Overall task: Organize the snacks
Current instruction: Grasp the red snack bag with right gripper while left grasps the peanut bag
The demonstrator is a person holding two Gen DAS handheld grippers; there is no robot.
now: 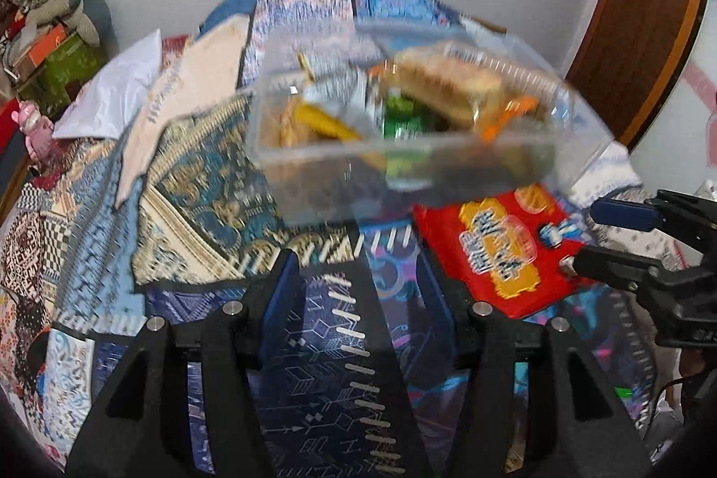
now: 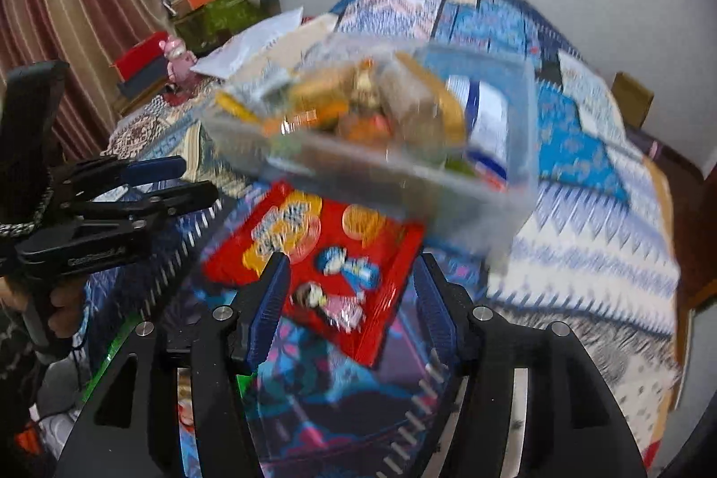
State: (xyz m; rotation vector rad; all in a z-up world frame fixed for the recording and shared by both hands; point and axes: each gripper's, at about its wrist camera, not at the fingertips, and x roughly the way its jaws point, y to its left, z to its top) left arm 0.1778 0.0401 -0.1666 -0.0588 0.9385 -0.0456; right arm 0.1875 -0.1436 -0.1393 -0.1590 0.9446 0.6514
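Both sets of jaws are hanging released with nothing between them: left gripper (image 1: 358, 281) over the patterned bedspread (image 1: 201, 173), right gripper (image 2: 352, 290) over the near edge of a red snack packet (image 2: 322, 263) with cartoon figures and yellow lettering. Just beyond it a clear plastic box (image 1: 403, 128) is sitting on the bed, blurry, packed with wrapped snacks in yellow, green and orange.

Both fisheye views are evenly lit by soft indoor light, with faint shadows. Motion blur smears the clear plastic container (image 1: 403, 146) and the red snack packet (image 2: 313, 267) in front of it. Small glare spots fleck the container's rim. Edges curve, and corners darken to black.
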